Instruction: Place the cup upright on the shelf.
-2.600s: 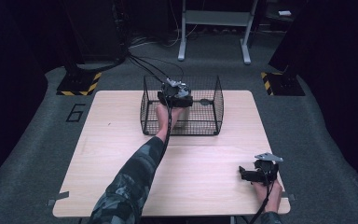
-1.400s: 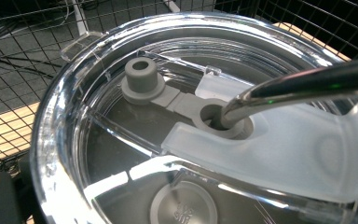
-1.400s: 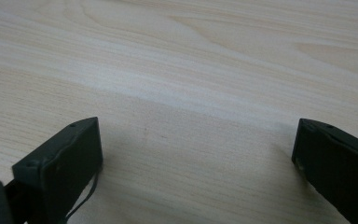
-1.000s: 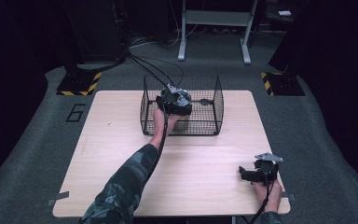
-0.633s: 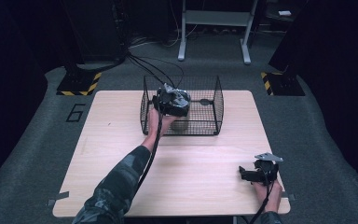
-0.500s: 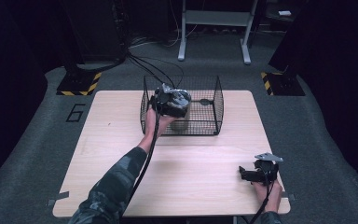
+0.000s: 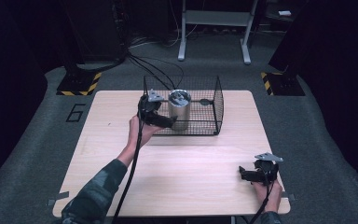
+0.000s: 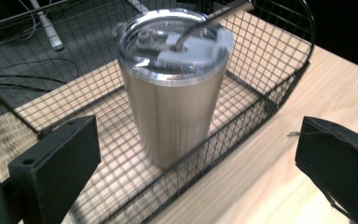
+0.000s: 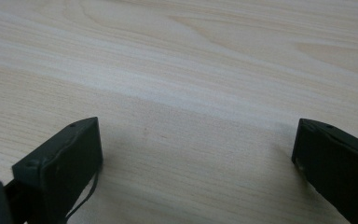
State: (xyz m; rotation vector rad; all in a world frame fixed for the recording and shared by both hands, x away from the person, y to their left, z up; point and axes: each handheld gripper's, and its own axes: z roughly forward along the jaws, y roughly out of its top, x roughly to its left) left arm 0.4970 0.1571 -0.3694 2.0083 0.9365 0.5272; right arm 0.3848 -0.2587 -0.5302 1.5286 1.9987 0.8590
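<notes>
A steel tumbler [image 7: 179,110] with a clear lid stands upright in the left part of a black wire basket [image 7: 217,106] at the table's back. My left gripper [image 7: 167,122] is just outside the basket's front left corner, pointing at the tumbler, open and empty. In the left gripper view the tumbler [image 8: 173,107] stands behind the basket's mesh wall [image 8: 261,100], beyond my left gripper [image 8: 198,144], whose jaws are spread wide and apart from it. My right gripper [image 7: 244,173] rests open near the table's front right corner. The right gripper [image 9: 196,158] has only bare tabletop [image 9: 191,70] between its jaws.
The wooden table [image 7: 196,163] is bare in front of the basket. A black cable [image 7: 130,172] trails along the left forearm. Beyond the table lie dark floor, cables and a metal stand [image 7: 214,18].
My left gripper has drawn back out of the basket toward the left front, leaving the tumbler standing inside. The right gripper has not moved.
</notes>
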